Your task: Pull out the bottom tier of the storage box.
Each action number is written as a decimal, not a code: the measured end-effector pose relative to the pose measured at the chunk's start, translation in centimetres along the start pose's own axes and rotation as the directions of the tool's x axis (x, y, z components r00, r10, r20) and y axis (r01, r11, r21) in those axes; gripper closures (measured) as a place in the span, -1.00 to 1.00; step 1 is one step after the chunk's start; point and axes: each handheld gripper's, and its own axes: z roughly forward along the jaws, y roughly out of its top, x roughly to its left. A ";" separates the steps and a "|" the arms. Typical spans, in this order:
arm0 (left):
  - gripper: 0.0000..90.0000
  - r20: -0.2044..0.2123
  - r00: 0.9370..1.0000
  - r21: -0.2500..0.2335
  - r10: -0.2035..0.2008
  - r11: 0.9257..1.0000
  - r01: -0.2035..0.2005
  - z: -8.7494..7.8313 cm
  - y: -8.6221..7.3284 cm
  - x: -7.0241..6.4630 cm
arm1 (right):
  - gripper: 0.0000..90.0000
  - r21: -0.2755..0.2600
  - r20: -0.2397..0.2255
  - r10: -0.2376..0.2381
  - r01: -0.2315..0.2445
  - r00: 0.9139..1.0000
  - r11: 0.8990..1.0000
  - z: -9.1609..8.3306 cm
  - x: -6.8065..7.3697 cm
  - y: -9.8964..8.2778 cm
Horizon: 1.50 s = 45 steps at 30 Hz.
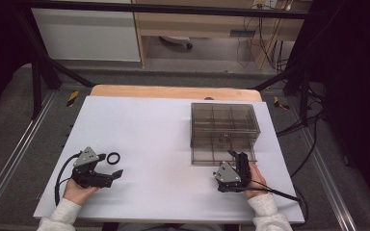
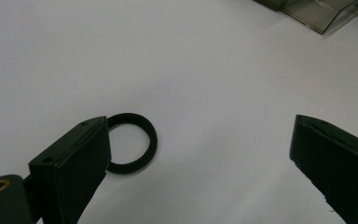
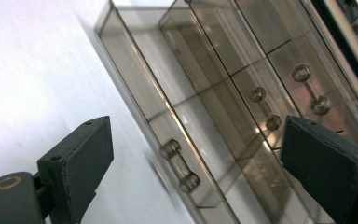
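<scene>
The drawer box [image 1: 225, 132] of smoky clear plastic sits on the right half of the white table [image 1: 144, 125], its lowest drawer [image 3: 168, 126] pulled out toward me. My right gripper [image 1: 234, 163] is just in front of it — in the right gripper view the jaws stand wide apart with nothing pinched, and the drawer's small bar handle [image 3: 180, 166] lies between them, untouched. Two more handles show on the drawers above. Over on the left, a black ring [image 1: 113, 157] lies flat on the table. My left gripper [image 1: 114, 174] rests just beside it, jaws spread wide and empty — in the left gripper view one jaw overlaps the ring's edge, and I cannot tell whether it touches.
</scene>
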 end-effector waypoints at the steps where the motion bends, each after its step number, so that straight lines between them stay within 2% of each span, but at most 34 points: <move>1: -0.89 0.000 1.000 0.000 -0.002 1.000 0.002 0.0 0.0 0.0 | -0.80 -0.003 -0.010 0.027 -0.027 1.000 1.000 -0.1 -0.1 0.0; 4: -0.89 -0.001 1.000 0.002 -0.002 1.000 0.002 0.1 0.1 0.0 | -0.83 -0.015 -0.042 0.095 -0.096 0.995 0.995 -0.2 -0.3 0.1; 6: -0.89 -0.001 1.000 0.003 -0.003 1.000 0.003 0.1 0.1 0.0 | -0.86 -0.019 -0.077 0.149 -0.151 0.986 0.988 -0.3 -0.6 0.2; 7: -0.89 -0.002 1.000 0.002 -0.004 1.000 0.004 0.1 0.1 0.0 | -0.88 -0.019 -0.110 0.196 -0.199 0.975 0.980 -0.3 -0.8 0.2; 8: -0.89 -0.002 1.000 0.002 -0.004 1.000 0.004 0.1 0.1 0.0 | -0.88 -0.019 -0.110 0.196 -0.199 0.975 0.980 -0.3 -0.8 0.2; 9: -0.89 -0.002 1.000 0.002 -0.005 1.000 0.005 0.1 0.1 0.0 | -0.90 -0.019 -0.133 0.232 -0.236 0.964 0.971 -0.3 -0.9 0.2; 10: -0.89 -0.003 1.000 0.004 -0.004 1.000 0.005 0.1 0.0 0.0 | -0.90 -0.019 -0.133 0.232 -0.236 0.964 0.971 -0.3 -0.9 0.2; 11: -0.89 -0.003 1.000 0.004 -0.005 1.000 0.005 0.1 0.0 0.0 | -0.91 -0.017 -0.140 0.246 -0.251 0.959 0.968 -0.3 -1.0 0.2; 12: -0.89 -0.003 1.000 0.002 -0.004 1.000 0.004 0.1 0.0 0.0 | -0.91 -0.008 -0.155 0.272 -0.277 0.950 0.961 -0.3 -1.1 0.2; 16: -0.89 -0.003 1.000 0.002 -0.004 1.000 0.004 0.0 0.0 0.0 | -0.94 -0.014 -0.185 0.317 -0.325 0.930 0.946 -0.4 -1.4 0.2; 19: -0.89 -0.004 1.000 0.003 -0.005 1.000 0.005 0.0 0.0 0.0 | -0.95 -0.024 -0.203 0.362 -0.374 0.910 0.927 -0.6 -1.7 0.1; 20: -0.89 -0.004 1.000 0.003 -0.004 1.000 0.004 0.0 0.0 0.0 | -0.95 -0.027 -0.215 0.381 -0.395 0.899 0.918 -0.8 -1.9 0.0; 21: -0.89 -0.004 1.000 0.004 -0.004 1.000 0.004 0.1 0.0 0.0 | -0.95 -0.027 -0.215 0.381 -0.395 0.899 0.918 -0.8 -1.9 0.0; 22: -0.89 -0.003 1.000 0.006 -0.006 1.000 0.006 0.1 0.0 0.0 | -0.95 -0.033 -0.217 0.388 -0.404 0.896 0.914 -0.9 -1.9 0.0; 26: -0.88 -0.008 1.000 0.018 -0.003 1.000 0.003 0.1 0.0 0.0 | -0.95 -0.033 -0.230 0.432 -0.451 0.872 0.892 -1.1 -2.2 -0.5; 30: -0.88 -0.013 1.000 0.017 -0.012 1.000 0.013 0.1 0.0 0.2 | -0.94 -0.025 -0.254 0.484 -0.506 0.837 0.862 -1.3 -2.6 -1.0; 34: -0.88 -0.012 1.000 0.022 -0.028 0.999 0.028 0.0 -0.1 0.4 | -0.94 -0.028 -0.256 0.516 -0.539 0.818 0.842 -1.4 -3.0 -1.6; 38: -0.88 -0.012 0.999 0.023 -0.038 0.999 0.038 0.0 0.0 0.4 | -0.95 -0.025 -0.281 0.527 -0.555 0.802 0.831 -1.8 -3.1 -2.2; 39: -0.88 -0.011 0.999 0.025 -0.037 0.999 0.037 0.1 0.1 0.4 | -0.95 -0.025 -0.297 0.538 -0.570 0.789 0.821 -1.9 -3.3 -2.5; 41: -0.88 -0.013 0.999 0.029 -0.034 0.999 0.035 0.1 0.1 0.4 | -0.95 -0.025 -0.299 0.542 -0.574 0.785 0.818 -2.0 -3.3 -2.6; 43: -0.88 -0.014 0.999 0.030 -0.034 0.999 0.035 0.1 0.1 0.4 | -0.96 -0.024 -0.306 0.554 -0.588 0.774 0.808 -2.1 -3.5 -3.0; 45: -0.88 -0.015 0.999 0.034 -0.033 0.999 0.034 0.1 0.1 0.4 | -0.97 -0.013 -0.316 0.560 -0.594 0.766 0.805 -2.1 -3.6 -3.2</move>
